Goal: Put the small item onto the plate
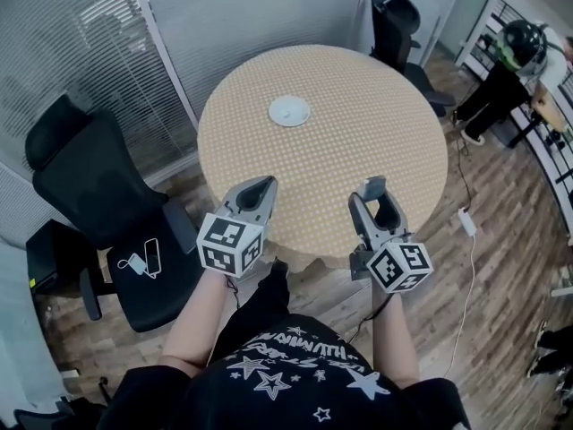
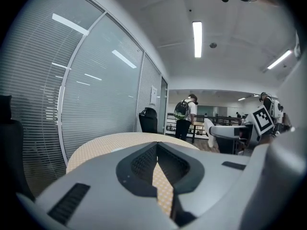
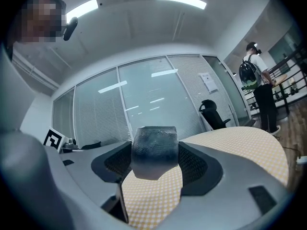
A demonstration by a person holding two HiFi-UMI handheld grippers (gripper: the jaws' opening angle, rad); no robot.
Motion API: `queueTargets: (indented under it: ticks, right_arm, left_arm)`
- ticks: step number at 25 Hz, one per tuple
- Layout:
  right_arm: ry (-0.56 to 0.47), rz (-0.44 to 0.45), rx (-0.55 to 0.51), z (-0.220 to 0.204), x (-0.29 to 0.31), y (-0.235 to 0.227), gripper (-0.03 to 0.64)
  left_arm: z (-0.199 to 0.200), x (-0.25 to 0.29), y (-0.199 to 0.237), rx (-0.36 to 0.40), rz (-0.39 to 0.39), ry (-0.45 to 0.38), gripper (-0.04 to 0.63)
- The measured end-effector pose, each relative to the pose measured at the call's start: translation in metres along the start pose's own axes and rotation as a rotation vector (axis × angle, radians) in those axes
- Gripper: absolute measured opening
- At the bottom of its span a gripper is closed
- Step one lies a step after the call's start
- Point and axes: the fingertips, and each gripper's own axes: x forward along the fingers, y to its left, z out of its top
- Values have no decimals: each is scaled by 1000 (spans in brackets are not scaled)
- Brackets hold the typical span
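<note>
A small white plate (image 1: pixel 289 111) lies on the far half of the round table (image 1: pixel 376 124), which has a yellow chequered top. My right gripper (image 1: pixel 374 190) hovers over the table's near edge, shut on a small dark grey block (image 3: pixel 154 151) that sits between its fingertips. My left gripper (image 1: pixel 259 186) is beside it at the near left edge, its jaws closed together with nothing in them; the left gripper view shows only tabletop through the slit below the tips (image 2: pixel 157 150). Both grippers are well short of the plate.
A black office chair (image 1: pixel 98 195) with a phone and charger (image 1: pixel 143 260) on its seat stands left of the table. Another black chair (image 1: pixel 398 16) is at the far side. A person (image 1: pixel 515 61) stands at the far right. Glass walls with blinds close off the left.
</note>
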Motion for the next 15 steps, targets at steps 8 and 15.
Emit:
queueTargets:
  ticks: [8,15]
  right_arm:
    - [59,-10,-29,-1,82,-23,296]
    - [99,-48,-23,-5,142,-40,296]
  left_arm:
    - [13,57,57,-20,-23,-4,5]
    - [20,95,102,-28,-45,3,6]
